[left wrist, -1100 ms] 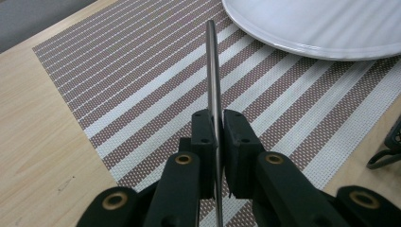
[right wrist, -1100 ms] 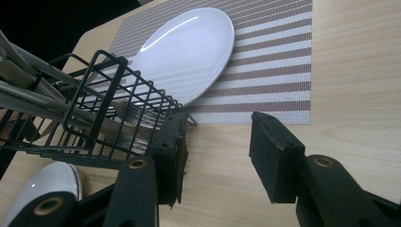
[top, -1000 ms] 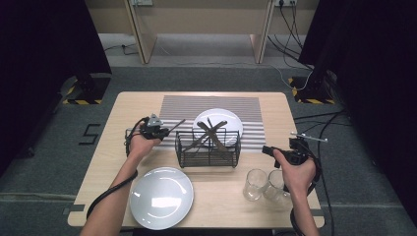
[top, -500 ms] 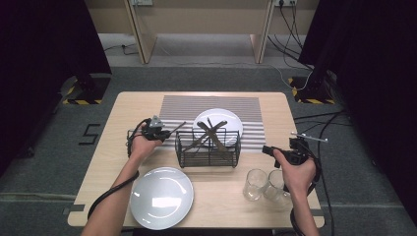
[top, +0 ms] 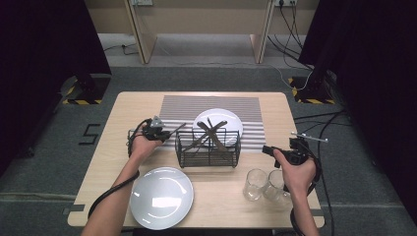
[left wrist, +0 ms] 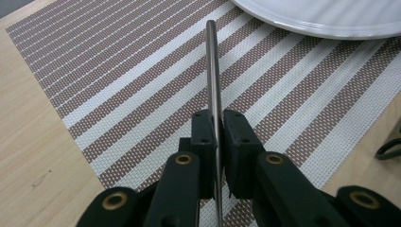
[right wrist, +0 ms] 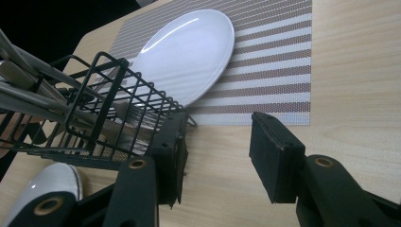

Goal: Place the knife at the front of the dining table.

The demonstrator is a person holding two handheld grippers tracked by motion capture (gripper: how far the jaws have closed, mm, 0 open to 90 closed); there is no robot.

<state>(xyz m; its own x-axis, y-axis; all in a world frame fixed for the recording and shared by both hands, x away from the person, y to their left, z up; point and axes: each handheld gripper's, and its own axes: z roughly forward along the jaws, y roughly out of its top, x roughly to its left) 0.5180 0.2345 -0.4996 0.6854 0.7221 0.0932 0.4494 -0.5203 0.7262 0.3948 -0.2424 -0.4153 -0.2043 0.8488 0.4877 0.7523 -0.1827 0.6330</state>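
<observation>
My left gripper (left wrist: pixel 216 124) is shut on a thin metal utensil (left wrist: pixel 213 71), seen edge-on, its free end pointing out over the striped placemat (left wrist: pixel 142 94) toward a white plate (left wrist: pixel 321 19). From above, that left gripper (top: pixel 168 132) sits left of the black wire basket (top: pixel 209 145), the utensil (top: pixel 178 128) sticking out toward it. The basket holds several more utensils, crossed and leaning. My right gripper (right wrist: pixel 217 142) is open with nothing between its jaws, just right of the basket (right wrist: pixel 94 104). In the high view the right gripper (top: pixel 266 149) hovers near the table's right edge.
A second white plate (top: pixel 162 196) lies at the front of the wooden table (top: pixel 123 113). Two clear glasses (top: pixel 254 184) stand at the front right, just below my right hand. The plate on the mat (top: pixel 228 120) sits behind the basket. Cables trail off the table's right side.
</observation>
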